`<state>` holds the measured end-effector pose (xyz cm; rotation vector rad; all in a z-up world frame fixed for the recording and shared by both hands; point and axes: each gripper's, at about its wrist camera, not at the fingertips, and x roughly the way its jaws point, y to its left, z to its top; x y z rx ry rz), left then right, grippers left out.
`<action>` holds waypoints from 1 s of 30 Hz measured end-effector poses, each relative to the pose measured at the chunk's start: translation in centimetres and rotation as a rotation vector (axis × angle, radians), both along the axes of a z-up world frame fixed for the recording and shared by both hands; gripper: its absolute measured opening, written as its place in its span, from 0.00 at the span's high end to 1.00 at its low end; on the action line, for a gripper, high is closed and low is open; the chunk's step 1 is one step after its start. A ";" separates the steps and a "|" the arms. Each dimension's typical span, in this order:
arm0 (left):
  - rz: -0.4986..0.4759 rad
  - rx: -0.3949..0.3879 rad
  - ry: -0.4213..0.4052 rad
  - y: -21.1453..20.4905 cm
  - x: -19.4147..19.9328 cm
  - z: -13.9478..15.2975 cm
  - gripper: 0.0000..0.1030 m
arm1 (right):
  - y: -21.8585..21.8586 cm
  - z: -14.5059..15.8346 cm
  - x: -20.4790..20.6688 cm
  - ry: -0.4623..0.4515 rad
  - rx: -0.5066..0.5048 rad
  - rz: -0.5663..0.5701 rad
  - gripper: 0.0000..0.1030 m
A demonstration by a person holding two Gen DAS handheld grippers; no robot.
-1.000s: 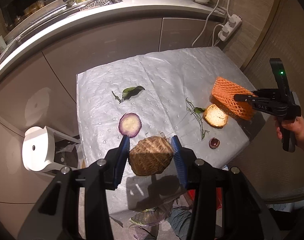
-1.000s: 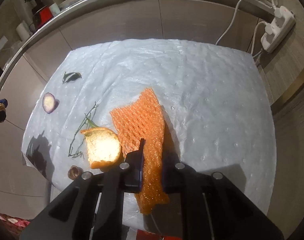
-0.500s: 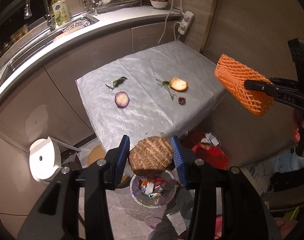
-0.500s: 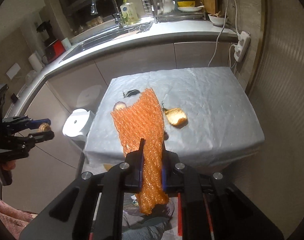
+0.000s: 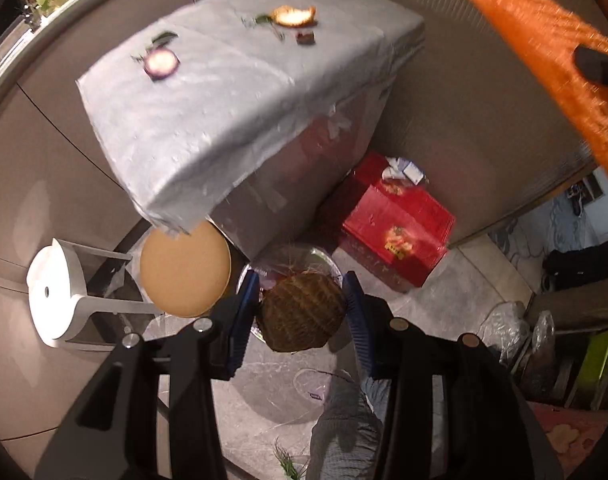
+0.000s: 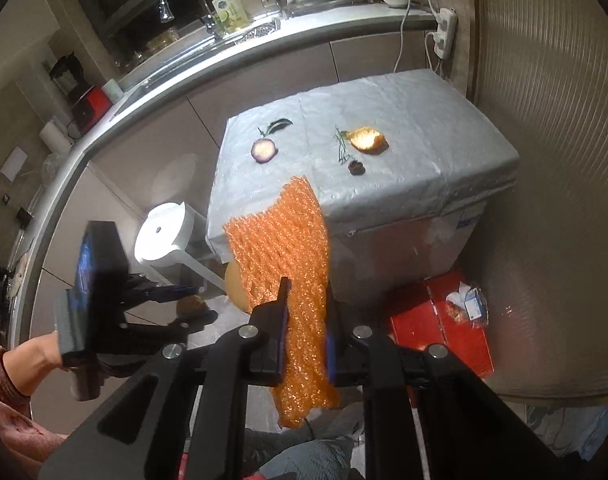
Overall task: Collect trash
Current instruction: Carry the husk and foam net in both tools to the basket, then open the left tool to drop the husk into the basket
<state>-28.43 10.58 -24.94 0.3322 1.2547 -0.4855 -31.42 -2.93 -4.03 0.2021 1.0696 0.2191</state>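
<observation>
The left gripper (image 5: 302, 314) holds a rough brown fibrous lump, a taro-like root piece (image 5: 302, 312), between its blue-padded jaws, which stand partly open around its width with both pads against its sides. It hangs over the clear bin lined with plastic on the floor (image 5: 327, 260), whose rim peeks out behind the lump. The lump looks dense and stiff, with a coarse skin that grips well; I judge it will not slip, and it should drop cleanly once the jaws widen.

The right gripper (image 6: 305, 344) pinches an orange foam fruit net (image 6: 288, 240) with its jaws nearly closed, the pads pressing the mesh flat. The net is featherlight, soft and floppy: it droops below the jaws and stands up above them. A hold near its middle, as here, keeps both ends from trailing. It may cling to the pads on release, so a small shake could be needed.

On the grey padded cloth over the tabletop (image 6: 423, 120) 5 scraps remain: a round purple vegetable slice (image 6: 264, 150), a dark green leaf (image 6: 280, 124), a torn piece of toasted bread (image 6: 367, 139), a thin green sprig (image 6: 341, 146) and a small dark brown bit (image 6: 355, 166). The slice and bread are soft and best taken across their edges; the leaf and sprig lie flat and need a low, scraping pinch.
</observation>
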 end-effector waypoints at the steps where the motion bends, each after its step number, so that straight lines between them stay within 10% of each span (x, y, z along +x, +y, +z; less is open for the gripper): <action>1: -0.005 0.005 0.027 -0.1 0.0 -2.3 0.59 | 0.1 -1.0 0.0 0.019 -0.001 0.000 0.85; 10: -0.037 0.119 0.159 -1.1 0.6 -26.5 0.59 | 0.1 -13.4 -1.1 0.137 -0.030 0.020 0.85; 15: -0.025 0.155 0.169 -0.8 0.2 -32.7 0.52 | 0.3 -19.8 -2.0 0.177 -0.003 0.031 0.85; 23: -0.037 0.139 0.086 0.0 -0.8 -28.7 0.28 | 2.0 -23.4 -2.5 0.211 0.019 0.057 0.85; 30: -0.021 0.023 0.002 2.1 -2.4 -13.8 0.21 | 4.7 -25.6 -1.1 0.247 -0.025 0.113 0.84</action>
